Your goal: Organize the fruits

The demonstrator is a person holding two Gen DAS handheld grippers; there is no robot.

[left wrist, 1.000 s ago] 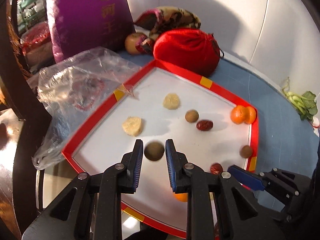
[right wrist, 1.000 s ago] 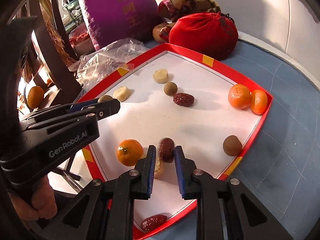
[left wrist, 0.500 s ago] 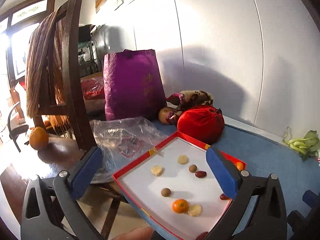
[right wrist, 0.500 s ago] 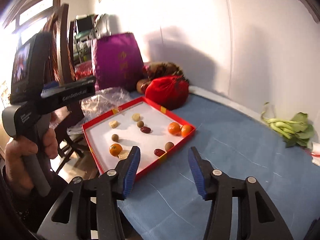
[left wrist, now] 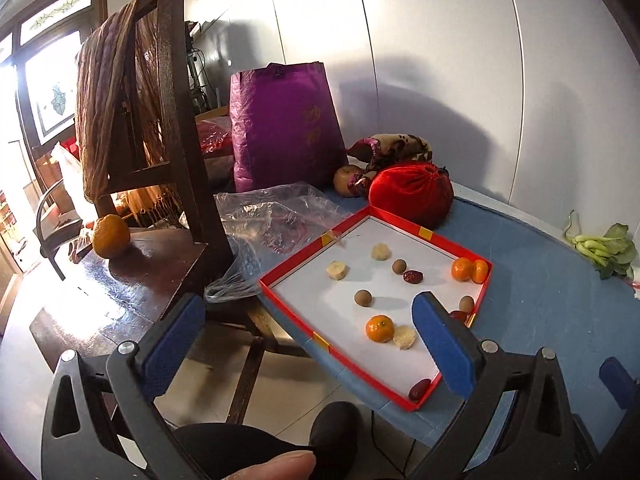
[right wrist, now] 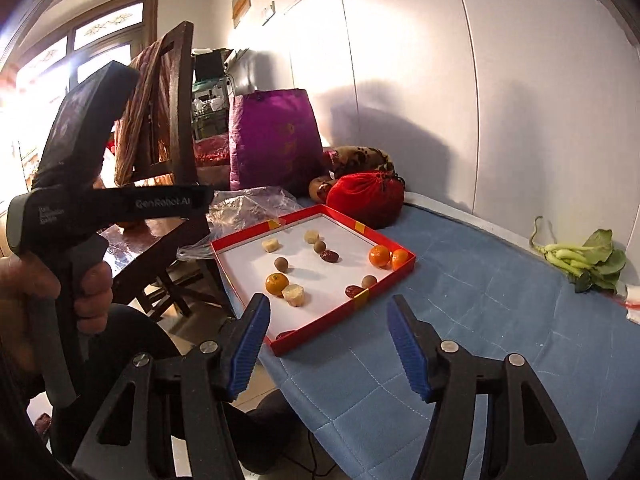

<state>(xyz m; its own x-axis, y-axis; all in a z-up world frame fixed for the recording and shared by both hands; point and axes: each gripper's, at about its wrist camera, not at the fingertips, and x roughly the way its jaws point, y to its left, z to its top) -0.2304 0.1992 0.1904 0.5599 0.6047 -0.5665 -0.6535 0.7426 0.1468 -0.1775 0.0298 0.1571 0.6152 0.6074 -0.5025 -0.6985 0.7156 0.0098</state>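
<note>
My left gripper (left wrist: pixel 308 344) and right gripper (right wrist: pixel 328 344) both gaped empty, short of the red tray (right wrist: pixel 240 276) whose long axis ran toward the wall; only the left view showed, probably, a date (left wrist: pixel 419 389) in its near corner.

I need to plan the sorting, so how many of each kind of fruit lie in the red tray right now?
Mandarins: 3
Brown round fruits: 3
Red dates: 3
Pale peeled pieces: 3
Total: 12 in the red tray
</note>
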